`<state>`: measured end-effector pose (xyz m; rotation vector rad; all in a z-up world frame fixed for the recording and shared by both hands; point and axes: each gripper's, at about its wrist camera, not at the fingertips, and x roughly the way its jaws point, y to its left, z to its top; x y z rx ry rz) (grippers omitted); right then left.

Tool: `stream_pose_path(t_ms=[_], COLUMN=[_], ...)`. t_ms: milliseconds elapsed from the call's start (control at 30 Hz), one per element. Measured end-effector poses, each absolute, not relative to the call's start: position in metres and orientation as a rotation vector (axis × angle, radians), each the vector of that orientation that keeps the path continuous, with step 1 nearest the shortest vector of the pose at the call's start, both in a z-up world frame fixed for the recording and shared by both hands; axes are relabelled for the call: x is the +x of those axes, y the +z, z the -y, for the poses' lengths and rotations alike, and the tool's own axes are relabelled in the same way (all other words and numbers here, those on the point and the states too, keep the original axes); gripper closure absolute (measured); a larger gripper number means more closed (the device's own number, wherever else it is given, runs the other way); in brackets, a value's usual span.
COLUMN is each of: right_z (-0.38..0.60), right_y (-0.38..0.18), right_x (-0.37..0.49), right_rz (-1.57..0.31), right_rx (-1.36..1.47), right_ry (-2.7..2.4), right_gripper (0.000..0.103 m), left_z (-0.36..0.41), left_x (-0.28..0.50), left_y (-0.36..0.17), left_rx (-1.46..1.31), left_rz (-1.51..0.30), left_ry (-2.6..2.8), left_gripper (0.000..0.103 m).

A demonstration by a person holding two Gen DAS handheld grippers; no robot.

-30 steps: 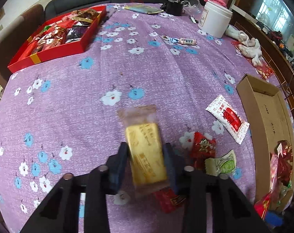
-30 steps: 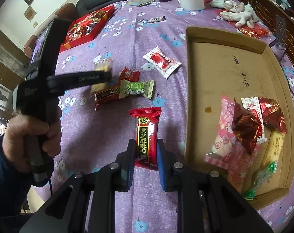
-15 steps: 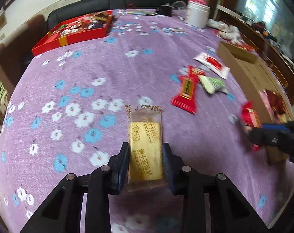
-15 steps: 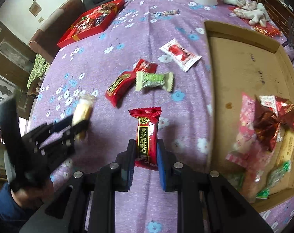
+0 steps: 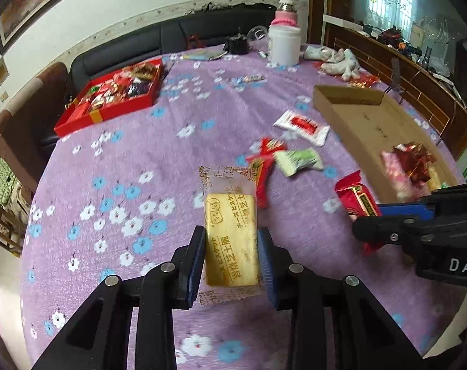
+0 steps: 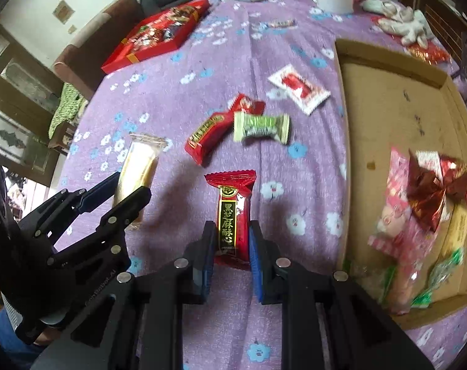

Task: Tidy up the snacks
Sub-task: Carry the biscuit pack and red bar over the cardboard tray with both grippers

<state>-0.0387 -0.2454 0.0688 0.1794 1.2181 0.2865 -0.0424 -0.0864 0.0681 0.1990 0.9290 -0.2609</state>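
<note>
My left gripper (image 5: 231, 257) is shut on a yellow biscuit packet (image 5: 231, 231) in clear wrap, held above the purple cloth; the right wrist view shows the same gripper (image 6: 130, 188) and biscuit packet (image 6: 137, 172) at the left. My right gripper (image 6: 232, 246) is shut on a red sesame snack bar (image 6: 233, 212), also seen as the red bar (image 5: 356, 199) at the right of the left wrist view. Loose on the cloth lie a red wrapped bar (image 6: 208, 132), a green candy (image 6: 261, 126) and a white-and-red sachet (image 6: 298, 91). The cardboard box (image 6: 387, 98) holds several snacks.
A red tray of sweets (image 5: 110, 101) sits at the far left of the round table (image 5: 125, 160). A white jar (image 5: 284, 44), white gloves (image 5: 338, 61) and small items stand at the far edge. A sofa and chairs ring the table.
My left gripper carried the biscuit packet away from the loose snacks, up and toward the right gripper; its view swung so the box and right gripper now show. The right gripper stayed put.
</note>
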Motion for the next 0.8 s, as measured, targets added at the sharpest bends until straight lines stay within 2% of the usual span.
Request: stream_pose_path(t_ms=[433, 800], right_z=[0.362, 0.428], right_y=[0.069, 0.062], right_x=[-0.059, -0.069], right_rz=[-1.202, -1.211], right_rx=[0.313, 0.337], right_ry=[0.176, 0.077], right_gripper=[0.083, 0.083], left_z=[0.205, 0.292], left_x=[-0.07, -0.074], left_y=[0.095, 0.083], left_rx=[0.299, 0.374], left_rz=[-0.883, -0.892], left_ry=[-0.387, -0.48], left_gripper=[0.068, 0.068])
